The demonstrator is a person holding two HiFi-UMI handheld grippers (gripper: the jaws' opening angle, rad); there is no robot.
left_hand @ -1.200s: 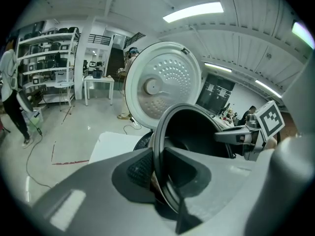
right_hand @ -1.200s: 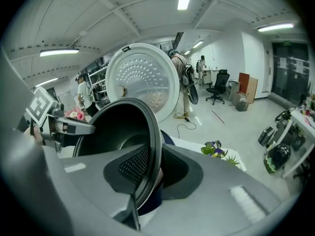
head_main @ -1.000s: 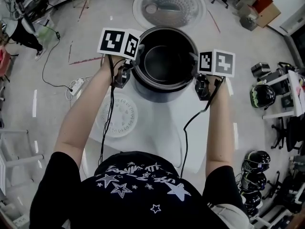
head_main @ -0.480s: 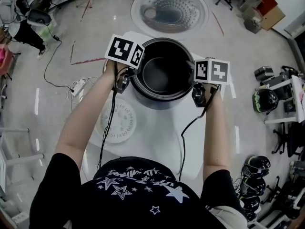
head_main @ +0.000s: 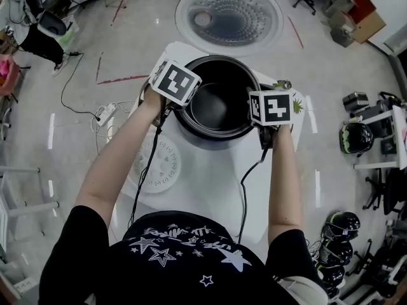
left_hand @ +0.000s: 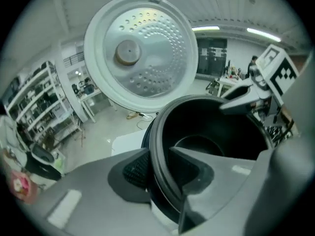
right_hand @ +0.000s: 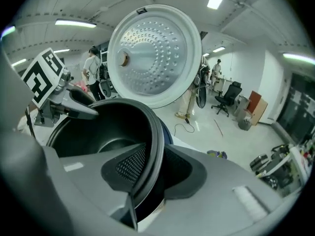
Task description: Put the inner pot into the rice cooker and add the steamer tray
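Person stands over a small white table (head_main: pixel 210 189), 1 gripper in each hand, both set on the inner pot (head_main: pixel 216 103) from opposite sides. The dark, empty pot is down in the rice cooker (head_main: pixel 213 140), its rim showing just above the cooker's wall; cannot tell whether it is fully bottomed. The cooker's lid (head_main: pixel 229 14) stands open behind it, perforated inner face toward the camera. Left gripper (left_hand: pixel 160 168): in its own view the 2 jaws are clamped across the pot's rim, the mesh pad against the outer wall and the other jaw inside the pot, no gap seen on either side. Right gripper (right_hand: pixel 155 166): its jaws have just been opening. The rim stands between them, mesh pad on the inside of the pot, outer jaw beside the wall with a dark sliver between, so the hold reads as slackened rather than pinched. Both grippers tilt downward toward the pot, marker cubes uppermost in the head view. Each gripper's view shows the other one's cube across the pot. The steamer tray (head_main: pixel 159 164), a white round disc with rings of holes, lies flat on the table to the left of the cooker, partly under the left forearm, clear of both grippers. A black cable (head_main: pixel 245 183) trails from the right gripper across the tabletop.
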